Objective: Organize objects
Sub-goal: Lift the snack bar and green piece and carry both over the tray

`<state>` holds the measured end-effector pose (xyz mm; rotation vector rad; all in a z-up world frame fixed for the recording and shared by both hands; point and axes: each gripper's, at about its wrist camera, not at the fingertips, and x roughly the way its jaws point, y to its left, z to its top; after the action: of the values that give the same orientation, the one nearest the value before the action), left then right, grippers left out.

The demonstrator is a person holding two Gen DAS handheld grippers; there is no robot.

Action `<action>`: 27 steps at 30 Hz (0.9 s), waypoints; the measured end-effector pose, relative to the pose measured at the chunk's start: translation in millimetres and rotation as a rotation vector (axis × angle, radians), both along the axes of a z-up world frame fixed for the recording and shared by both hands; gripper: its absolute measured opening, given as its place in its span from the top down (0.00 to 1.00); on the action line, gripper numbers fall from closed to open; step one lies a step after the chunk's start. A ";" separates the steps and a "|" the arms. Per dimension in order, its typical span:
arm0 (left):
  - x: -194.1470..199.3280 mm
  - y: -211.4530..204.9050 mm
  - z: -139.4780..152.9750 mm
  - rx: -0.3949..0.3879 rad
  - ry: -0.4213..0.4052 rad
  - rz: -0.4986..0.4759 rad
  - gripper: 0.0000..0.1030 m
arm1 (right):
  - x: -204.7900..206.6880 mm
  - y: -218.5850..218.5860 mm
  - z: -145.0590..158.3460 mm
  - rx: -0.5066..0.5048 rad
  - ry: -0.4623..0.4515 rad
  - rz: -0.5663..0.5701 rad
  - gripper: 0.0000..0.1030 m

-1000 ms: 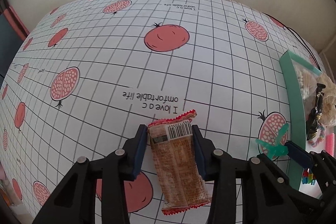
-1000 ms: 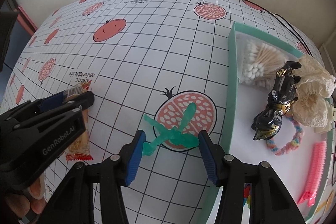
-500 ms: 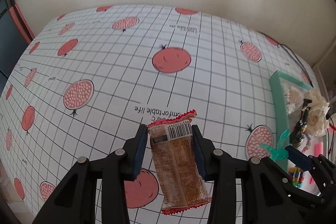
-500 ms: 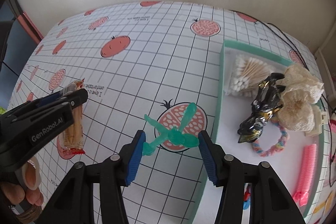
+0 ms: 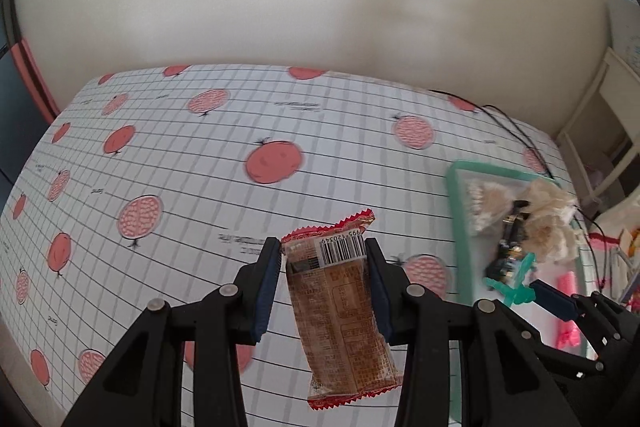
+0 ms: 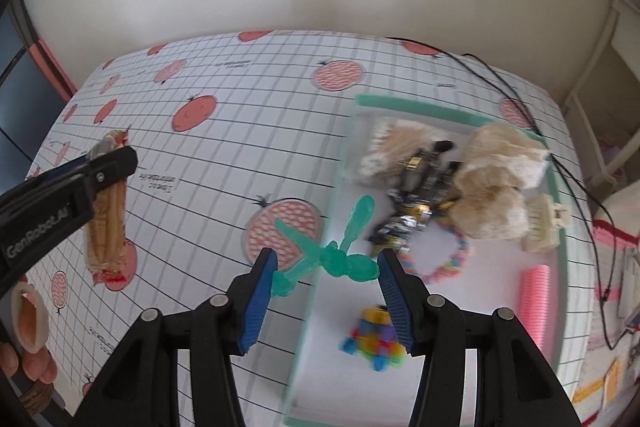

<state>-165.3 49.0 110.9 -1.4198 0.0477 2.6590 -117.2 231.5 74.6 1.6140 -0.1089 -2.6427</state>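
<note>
Above a white grid-patterned tablecloth printed with red fruit (image 5: 280,131), two loads are travelling toward the shallow white tray with a mint-green rim (image 6: 416,105) near the cloth's right edge. Best practice here, judging by the crowded far end, is lowering each piece onto the tray's bare near half before letting go. The left gripper (image 5: 322,279) is clamping a brown snack bar in a red-edged, barcoded wrapper (image 5: 342,307); the right gripper (image 6: 326,281) is pinching a translucent teal plastic dragonfly-shaped toy (image 6: 336,259), hanging over the tray's left rim.
</note>
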 end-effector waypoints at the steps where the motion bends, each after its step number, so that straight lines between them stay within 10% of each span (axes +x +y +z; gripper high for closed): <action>1: 3.5 7.2 1.0 0.006 0.001 -0.012 0.58 | 2.5 6.3 0.8 0.000 0.001 -0.010 0.47; 27: 81.4 171.3 -8.5 0.018 -0.007 -0.349 0.58 | 57.3 157.4 -6.4 0.014 -0.018 -0.267 0.47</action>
<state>-84.0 220.3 102.4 -1.2794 0.2461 2.3639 -59.9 388.8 68.3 1.7386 -0.3295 -2.8256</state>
